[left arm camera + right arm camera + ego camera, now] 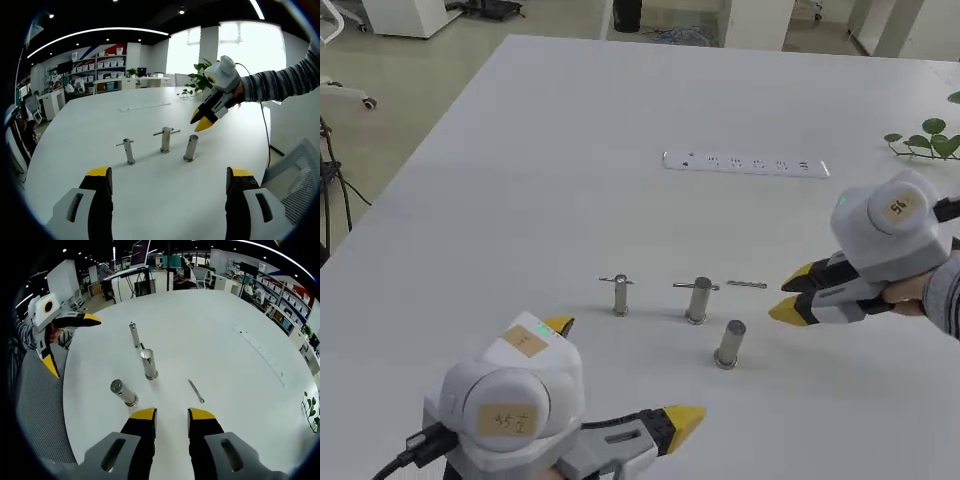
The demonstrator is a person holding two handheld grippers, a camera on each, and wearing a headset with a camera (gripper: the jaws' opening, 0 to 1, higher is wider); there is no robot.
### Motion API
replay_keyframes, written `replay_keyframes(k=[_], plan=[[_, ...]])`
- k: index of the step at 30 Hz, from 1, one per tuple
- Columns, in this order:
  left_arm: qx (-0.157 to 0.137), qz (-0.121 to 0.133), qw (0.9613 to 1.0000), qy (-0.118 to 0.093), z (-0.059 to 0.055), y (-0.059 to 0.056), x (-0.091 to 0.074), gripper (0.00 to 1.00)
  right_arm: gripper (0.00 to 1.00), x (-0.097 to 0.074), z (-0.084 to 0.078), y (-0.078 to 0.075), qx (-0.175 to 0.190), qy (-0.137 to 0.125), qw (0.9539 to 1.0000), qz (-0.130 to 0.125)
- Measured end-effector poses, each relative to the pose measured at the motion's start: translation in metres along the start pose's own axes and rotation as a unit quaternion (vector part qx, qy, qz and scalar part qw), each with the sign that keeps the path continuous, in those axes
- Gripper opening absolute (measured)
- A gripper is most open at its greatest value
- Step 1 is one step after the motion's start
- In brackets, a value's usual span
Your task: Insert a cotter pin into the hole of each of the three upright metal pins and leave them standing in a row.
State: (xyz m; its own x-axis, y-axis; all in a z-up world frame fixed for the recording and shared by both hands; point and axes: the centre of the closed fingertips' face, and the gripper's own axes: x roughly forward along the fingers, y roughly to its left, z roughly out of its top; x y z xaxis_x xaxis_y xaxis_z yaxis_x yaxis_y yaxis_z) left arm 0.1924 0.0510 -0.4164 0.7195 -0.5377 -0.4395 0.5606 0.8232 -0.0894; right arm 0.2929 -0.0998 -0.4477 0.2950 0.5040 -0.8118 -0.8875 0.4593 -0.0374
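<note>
Lying just ahead of right gripper (pixel 171 415) fingers (pixel 144 416): cotter pin (pixel 196 391)

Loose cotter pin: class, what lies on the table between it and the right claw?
Nothing. In the right gripper view, the white table between the loose cotter pin and the open right claw is bare.

Three upright metal pins on the one surface (pixel 520 200): left pin (pixel 621 297), middle pin (pixel 697 300), nearer pin (pixel 729 343). Three cotter pins: two sit through pins, left cotter (pixel 617 280) and middle cotter (pixel 695 286), plus one loose cotter (pixel 747 285) lying flat. So two pins fitted, one bare. One power strip (pixel 746 163). One leafy plant (pixel 928 140). Two tools: left tool (pixel 622 372), right tool (pixel 791 293).
</note>
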Motion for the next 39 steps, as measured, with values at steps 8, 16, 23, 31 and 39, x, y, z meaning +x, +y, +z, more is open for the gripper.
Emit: replay_keyframes(k=[8, 16, 23, 31, 39], plan=[[-0.006, -0.002, 1.0, 0.004, -0.005, 0.002, 0.005, 0.92, 0.17, 0.014, -0.001, -0.02, -0.02, 0.023, 0.9995, 0.004], [-0.006, -0.001, 1.0, 0.005, -0.005, 0.004, 0.01, 0.91, 0.14, 0.03, -0.001, -0.037, -0.026, 0.039, 0.9989, 0.005], [-0.007, -0.001, 0.9999, 0.009, -0.006, 0.008, 0.012, 0.89, 0.11, 0.044, -0.001, -0.04, -0.03, 0.052, 0.9981, 0.019], [-0.007, -0.002, 0.9999, 0.011, -0.008, 0.009, 0.011, 0.87, 0.08, 0.052, -0.004, -0.041, -0.038, 0.071, 0.9963, 0.03], [-0.007, -0.009, 0.9999, 0.011, -0.007, 0.006, 0.011, 0.85, 0.01, 0.051, -0.005, -0.044, -0.075, 0.102, 0.9916, 0.027]])
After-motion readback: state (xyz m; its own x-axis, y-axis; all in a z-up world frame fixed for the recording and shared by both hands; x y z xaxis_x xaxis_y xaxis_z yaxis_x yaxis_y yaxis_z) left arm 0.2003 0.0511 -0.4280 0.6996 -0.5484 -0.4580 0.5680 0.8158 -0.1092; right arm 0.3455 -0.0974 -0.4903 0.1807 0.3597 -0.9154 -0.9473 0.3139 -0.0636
